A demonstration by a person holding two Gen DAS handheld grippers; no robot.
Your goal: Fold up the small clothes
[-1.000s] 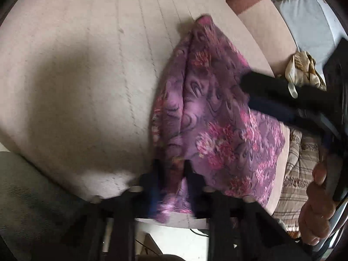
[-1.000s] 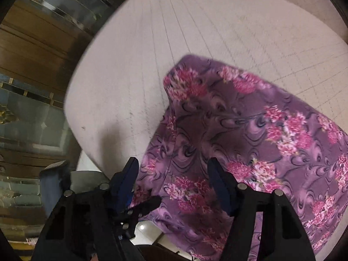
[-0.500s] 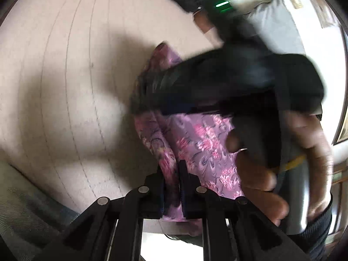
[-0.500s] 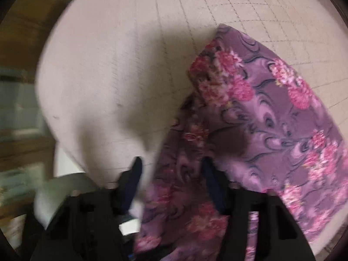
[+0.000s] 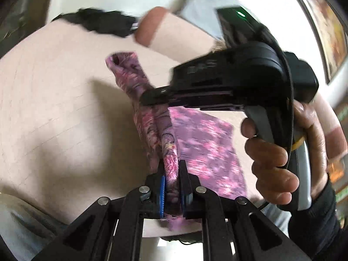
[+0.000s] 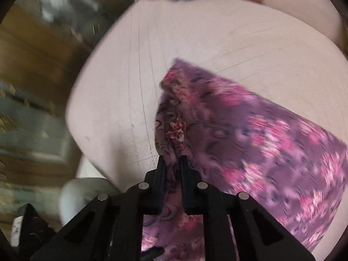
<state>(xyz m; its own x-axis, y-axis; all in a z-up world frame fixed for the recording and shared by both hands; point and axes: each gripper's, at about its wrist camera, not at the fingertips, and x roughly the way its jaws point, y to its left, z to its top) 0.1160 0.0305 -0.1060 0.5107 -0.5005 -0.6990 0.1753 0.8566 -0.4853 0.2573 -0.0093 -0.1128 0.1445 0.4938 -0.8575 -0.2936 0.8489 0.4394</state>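
Beige quilted cushion (image 6: 217, 32) (wood cabinet (image 6: 32, 50) beside) bears purple garment (image 6: 261, 134).

Right gripper (image 6: 171, 167) clamps purple floral cloth (image 6: 250, 134) over the beige cushion (image 6: 195, 32)

Cloth (image 6: 250, 130): purple ground, pink flowers, dark swirls.
Surface (image 5: 54, 108): pale beige with thin dark grid lines.
Left gripper (image 5: 171, 174): black, blue pads.
Right gripper (image 6: 173, 169): black.
Bolster (image 5: 156, 30): beige, reddish-brown end.
Garment (image 5: 97, 22): black.
Cabinet (image 6: 32, 43): brown wood.
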